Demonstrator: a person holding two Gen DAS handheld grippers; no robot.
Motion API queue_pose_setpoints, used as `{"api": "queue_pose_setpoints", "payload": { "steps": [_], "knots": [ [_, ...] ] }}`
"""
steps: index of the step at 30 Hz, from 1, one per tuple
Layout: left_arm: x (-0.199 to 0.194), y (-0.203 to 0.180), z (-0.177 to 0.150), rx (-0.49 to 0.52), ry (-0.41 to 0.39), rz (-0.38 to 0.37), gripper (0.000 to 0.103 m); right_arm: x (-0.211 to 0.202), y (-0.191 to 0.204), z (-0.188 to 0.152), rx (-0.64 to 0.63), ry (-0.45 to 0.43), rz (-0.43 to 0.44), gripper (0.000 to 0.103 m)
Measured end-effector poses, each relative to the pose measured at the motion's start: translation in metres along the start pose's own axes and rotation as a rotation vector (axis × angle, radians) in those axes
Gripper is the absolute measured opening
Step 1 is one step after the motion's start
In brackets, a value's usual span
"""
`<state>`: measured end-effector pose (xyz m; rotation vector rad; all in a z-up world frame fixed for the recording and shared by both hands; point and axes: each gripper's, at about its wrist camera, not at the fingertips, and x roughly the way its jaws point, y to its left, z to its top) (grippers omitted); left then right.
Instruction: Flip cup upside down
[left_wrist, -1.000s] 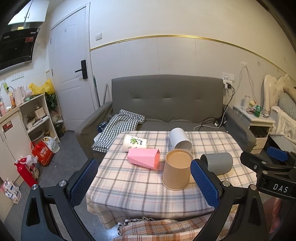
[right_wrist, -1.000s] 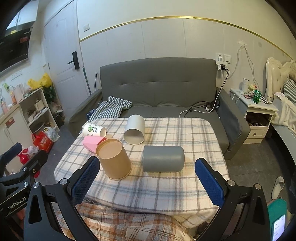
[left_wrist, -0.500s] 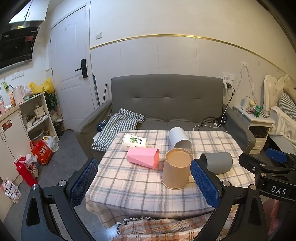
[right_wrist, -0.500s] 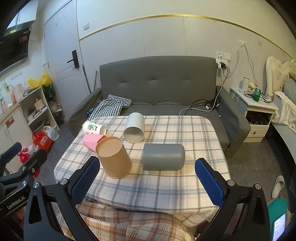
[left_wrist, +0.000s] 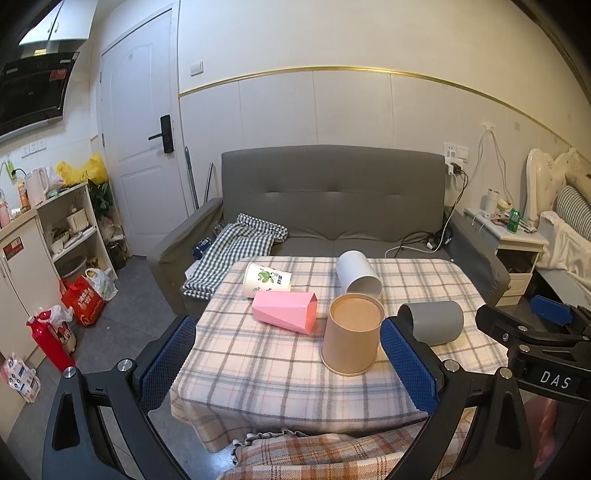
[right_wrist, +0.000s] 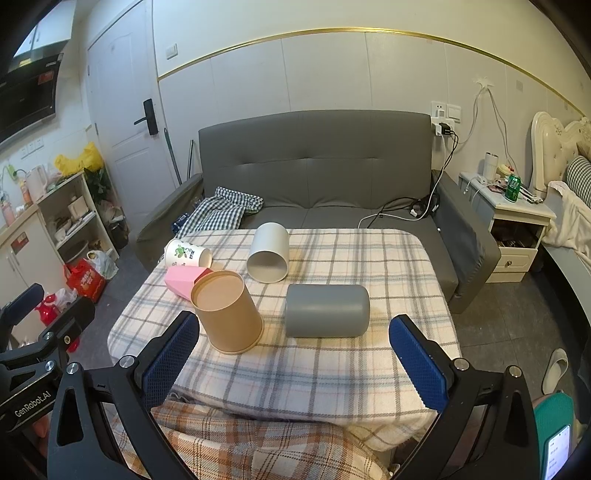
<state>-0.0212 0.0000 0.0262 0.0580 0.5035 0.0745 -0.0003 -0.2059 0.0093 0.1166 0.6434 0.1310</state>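
Several cups sit on a plaid-covered table. A brown paper cup stands upside down on its wide rim. A grey cup, a white cup, a pink faceted cup and a printed paper cup lie on their sides. My left gripper is open and empty, held before the table's near edge. My right gripper is open and empty, near the grey cup's side of the table.
A grey sofa stands behind the table with a checked cloth on it. A nightstand is at the right, shelves at the left. A plaid blanket lies below the table's near edge.
Both views have drifted very slightly; the cups have not moved and both grippers stay open.
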Motion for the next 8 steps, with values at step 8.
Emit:
{"api": "queue_pose_setpoints", "payload": {
  "steps": [8],
  "knots": [
    [0.0006, -0.0042, -0.0079, -0.005, 0.009, -0.007, 0.103, 0.0013, 0.0007, -0.0028, 0.000, 0.003, 0.000, 0.103]
  ]
}}
